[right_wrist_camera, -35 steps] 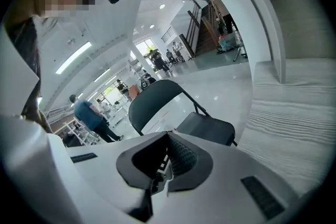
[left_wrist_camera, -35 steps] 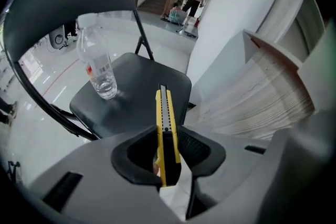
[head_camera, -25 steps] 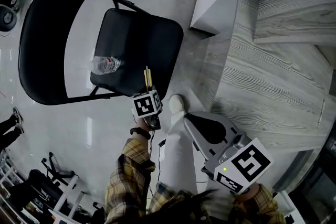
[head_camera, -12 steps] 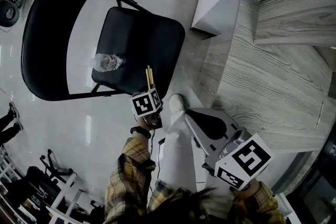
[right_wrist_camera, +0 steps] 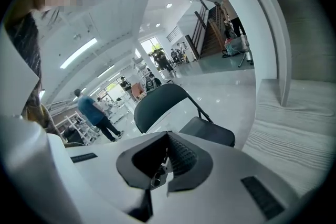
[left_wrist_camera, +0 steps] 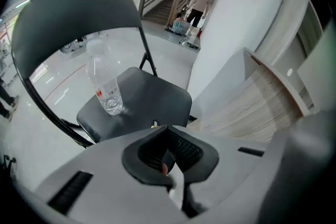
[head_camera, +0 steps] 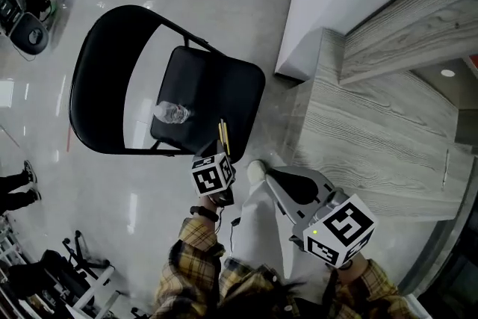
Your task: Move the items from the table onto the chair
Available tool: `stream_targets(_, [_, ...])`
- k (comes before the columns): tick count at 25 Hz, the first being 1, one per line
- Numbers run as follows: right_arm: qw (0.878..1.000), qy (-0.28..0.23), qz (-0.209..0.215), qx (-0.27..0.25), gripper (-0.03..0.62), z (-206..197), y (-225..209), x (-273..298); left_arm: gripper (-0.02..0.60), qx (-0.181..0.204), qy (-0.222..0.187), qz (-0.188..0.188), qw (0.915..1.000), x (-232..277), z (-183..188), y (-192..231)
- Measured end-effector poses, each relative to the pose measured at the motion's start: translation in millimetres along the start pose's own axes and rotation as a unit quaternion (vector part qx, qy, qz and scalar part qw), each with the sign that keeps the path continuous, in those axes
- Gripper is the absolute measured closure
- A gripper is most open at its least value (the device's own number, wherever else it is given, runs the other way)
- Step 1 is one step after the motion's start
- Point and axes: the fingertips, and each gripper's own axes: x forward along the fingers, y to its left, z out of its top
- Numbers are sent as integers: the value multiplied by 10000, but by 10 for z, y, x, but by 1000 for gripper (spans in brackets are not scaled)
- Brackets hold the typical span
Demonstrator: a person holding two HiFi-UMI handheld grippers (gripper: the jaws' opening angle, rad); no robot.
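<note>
— Are you making out any words on that bottle [left_wrist_camera: 106, 93] standing near the back edge of the chair [left_wrist_camera: 157, 102] seat?

— No, its red label is showing only blurred print. The marker cubes [head_camera: 212, 175] are carrying black-and-white squares, no letters.

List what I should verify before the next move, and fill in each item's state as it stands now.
1. Left gripper free: ok. Its jaws have just closed and nothing is between them.
2. Right gripper free: ok. Its jaws are together and empty.
3. Bottle upright on the chair seat: ok.
4. Yellow sticks safely on the seat: cannot tell. They lie at its front edge, close to the left gripper.
5. Items left on the table: cannot tell. None show on the part in view.
</note>
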Motion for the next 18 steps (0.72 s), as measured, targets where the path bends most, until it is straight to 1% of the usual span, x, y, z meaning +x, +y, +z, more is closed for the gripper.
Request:
stream_targets(5, [9997, -229, -3, -118, 576, 230, 192, -297, 577, 171, -512, -234, 9983, -630, 377, -294])
stream_targets(10, [9984, -527, -72, -197, 576, 402, 292, -695, 577, 368, -1087, -631, 9914, -1335, 792, -727])
stream_targets(14, [9970, -708, -260, -178, 576, 394, 269, -1160, 577, 635, -1465, -1004, 9821, -1893, 909, -1219])
stream_targets(16, [9958, -820, -384, -141, 576, 403, 240, -1460, 577, 854, -1616, -1238, 9753, -2192, 940, -1550])
stream_targets(18, [9940, -954, -521, -145, 577, 406, 180, -1766, 577, 1103, -1762, -1492, 9667, -2451, 960, -1919])
